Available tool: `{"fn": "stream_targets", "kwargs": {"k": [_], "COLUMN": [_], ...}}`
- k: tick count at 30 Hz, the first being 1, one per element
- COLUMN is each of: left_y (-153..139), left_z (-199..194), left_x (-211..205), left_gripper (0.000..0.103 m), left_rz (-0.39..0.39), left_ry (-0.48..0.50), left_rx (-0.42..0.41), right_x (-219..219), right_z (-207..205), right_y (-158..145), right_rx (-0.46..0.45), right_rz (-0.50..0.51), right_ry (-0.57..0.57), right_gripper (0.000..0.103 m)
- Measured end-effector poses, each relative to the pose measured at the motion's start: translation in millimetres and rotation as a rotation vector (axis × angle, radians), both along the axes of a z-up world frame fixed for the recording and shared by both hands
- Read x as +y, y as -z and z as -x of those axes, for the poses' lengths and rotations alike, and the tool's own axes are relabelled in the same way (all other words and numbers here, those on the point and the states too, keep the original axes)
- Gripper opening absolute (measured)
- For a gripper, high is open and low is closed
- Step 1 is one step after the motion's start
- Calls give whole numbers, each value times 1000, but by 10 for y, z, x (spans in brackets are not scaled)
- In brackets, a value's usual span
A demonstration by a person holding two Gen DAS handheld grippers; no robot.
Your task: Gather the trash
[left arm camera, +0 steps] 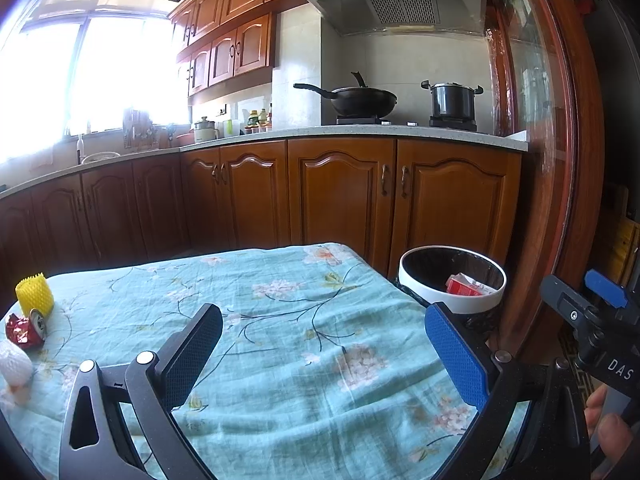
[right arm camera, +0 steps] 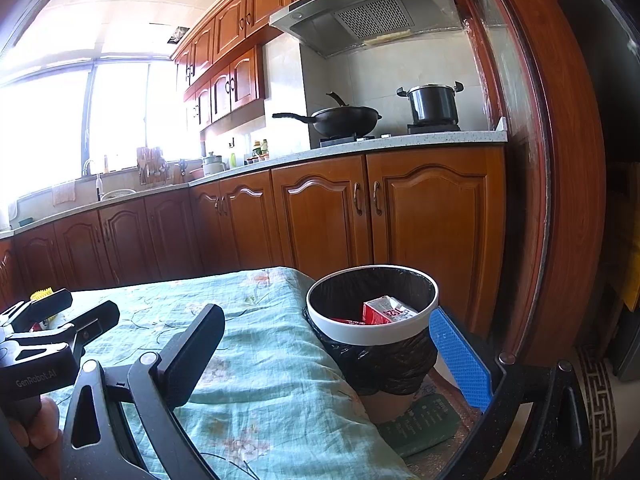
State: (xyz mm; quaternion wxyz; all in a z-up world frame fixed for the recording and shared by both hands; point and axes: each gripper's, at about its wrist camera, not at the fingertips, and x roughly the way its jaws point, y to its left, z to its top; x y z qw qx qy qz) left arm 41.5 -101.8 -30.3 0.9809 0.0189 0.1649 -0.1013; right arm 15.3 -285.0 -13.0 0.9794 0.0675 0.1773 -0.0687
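Yellow foam fruit net [left arm camera: 34,294]: upright, at the far left edge of the bench; crushed red can [left arm camera: 27,330]: lay on its side just in front of the net, silver top facing right; white foam net [left arm camera: 14,365]: lay nearest the left edge, just before the can; bin [right arm camera: 372,332]: round, white-rimmed, black-lined, stood beside the bench's right corner; red-and-white carton [right arm camera: 386,310]: rested tilted inside the bin, against its right wall.

Black-framed left tool [left arm camera: 324,344] and right tool [right arm camera: 328,344], each with one black and one blue textured pad, silver screws.
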Motion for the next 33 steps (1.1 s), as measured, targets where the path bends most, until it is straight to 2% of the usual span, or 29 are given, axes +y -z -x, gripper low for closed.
{"fn": "stream_targets", "kwargs": {"k": [33], "left_y": [14], "left_z": [-65], "left_x": [0], "left_gripper": [102], "left_rz": [-1], "left_ry": [15], "left_rx": [3], "right_x": [14], "right_z": [-34], "right_y": [-2], "right_rx": [1], "right_rz": [-26], "right_ry": [-23], "right_gripper": [103]}}
